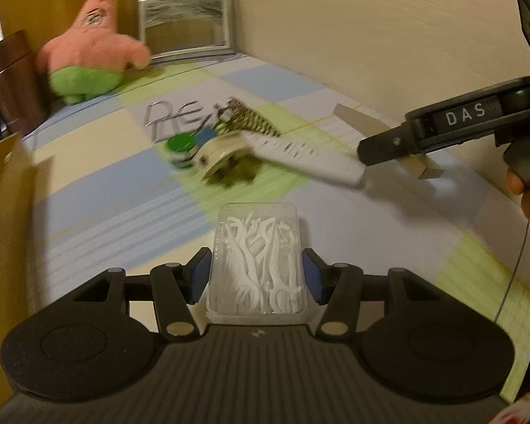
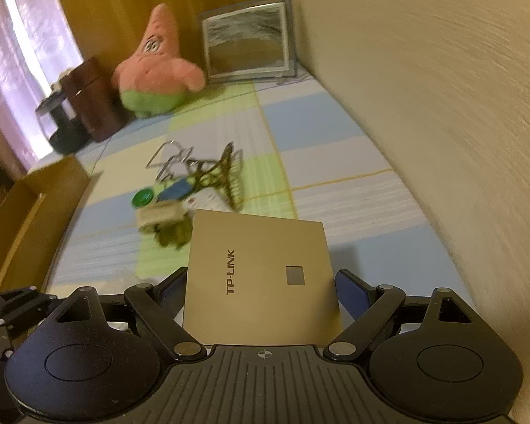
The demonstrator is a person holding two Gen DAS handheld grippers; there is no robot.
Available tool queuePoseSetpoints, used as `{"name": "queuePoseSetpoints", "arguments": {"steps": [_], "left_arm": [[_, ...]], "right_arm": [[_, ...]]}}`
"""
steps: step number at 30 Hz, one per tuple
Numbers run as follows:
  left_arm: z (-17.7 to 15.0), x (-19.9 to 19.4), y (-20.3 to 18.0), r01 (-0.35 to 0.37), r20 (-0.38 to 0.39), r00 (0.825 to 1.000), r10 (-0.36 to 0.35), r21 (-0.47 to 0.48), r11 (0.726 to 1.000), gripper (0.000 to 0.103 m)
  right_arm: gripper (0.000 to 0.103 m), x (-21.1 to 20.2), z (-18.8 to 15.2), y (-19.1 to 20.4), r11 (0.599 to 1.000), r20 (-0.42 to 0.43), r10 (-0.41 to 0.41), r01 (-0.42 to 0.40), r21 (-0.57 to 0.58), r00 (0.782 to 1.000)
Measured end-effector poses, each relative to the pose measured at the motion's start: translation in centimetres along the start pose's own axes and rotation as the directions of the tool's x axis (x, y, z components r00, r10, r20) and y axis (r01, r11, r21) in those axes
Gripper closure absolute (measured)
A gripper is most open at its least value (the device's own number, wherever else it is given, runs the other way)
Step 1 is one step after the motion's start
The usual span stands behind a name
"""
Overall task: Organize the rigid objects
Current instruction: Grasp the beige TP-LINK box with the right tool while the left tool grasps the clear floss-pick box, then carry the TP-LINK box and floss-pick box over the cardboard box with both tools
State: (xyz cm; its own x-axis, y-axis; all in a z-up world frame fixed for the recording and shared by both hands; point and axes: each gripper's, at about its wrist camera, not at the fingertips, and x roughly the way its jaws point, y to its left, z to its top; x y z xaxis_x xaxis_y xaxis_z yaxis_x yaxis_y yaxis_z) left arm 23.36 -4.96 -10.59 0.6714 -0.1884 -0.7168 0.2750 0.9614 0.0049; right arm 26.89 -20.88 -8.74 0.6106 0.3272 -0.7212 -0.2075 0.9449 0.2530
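Over checkered cloth point(image 1: 99, 190), left claw point(image 1: 257, 275) around floss-pick box point(image 1: 258, 265).

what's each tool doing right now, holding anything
left tool: closed on the clear box of floss picks
right tool: closed on the gold TP-LINK box
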Motion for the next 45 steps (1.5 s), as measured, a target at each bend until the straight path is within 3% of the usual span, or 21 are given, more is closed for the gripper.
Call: {"name": "queuePoseSetpoints", "arguments": {"steps": [12, 24, 34, 45], "left_arm": [[-1.4, -0.4, 0.0, -0.028, -0.004, 1.000, 0.028, 0.017, 0.999, 0.052], [-1.4, -1.3, 1.0, -0.041, 0.002, 0.999, 0.041, -0.024, 0.999, 0.052], [-1.4, -6.4, 2.0, -0.049, 0.034, 0.998, 0.050, -0.027, 0.998, 0.052], [-3.5, -13.8, 3.5, -0.071, 0.075, 0.994, 0.075, -0.049, 0.996, 0.052]], "right_arm": [[0.019, -0.1, -3.1, 2.9, 0.995, -0.039, -0.046, 0.043, -0.092, 0.998], [0.019, -0.3, -3.1, 3.8, 0.989, -0.015, -0.081, 0.078, -0.123, 0.997], [0.019, -3.3, -4.7, 6.4, 0.986, 0.031, -0.084, 0.087, -0.144, 0.996], [0.019, -8.3, -7.8, 12.7, 0.979, 0.092, -0.048, 0.065, -0.194, 0.995]]}}
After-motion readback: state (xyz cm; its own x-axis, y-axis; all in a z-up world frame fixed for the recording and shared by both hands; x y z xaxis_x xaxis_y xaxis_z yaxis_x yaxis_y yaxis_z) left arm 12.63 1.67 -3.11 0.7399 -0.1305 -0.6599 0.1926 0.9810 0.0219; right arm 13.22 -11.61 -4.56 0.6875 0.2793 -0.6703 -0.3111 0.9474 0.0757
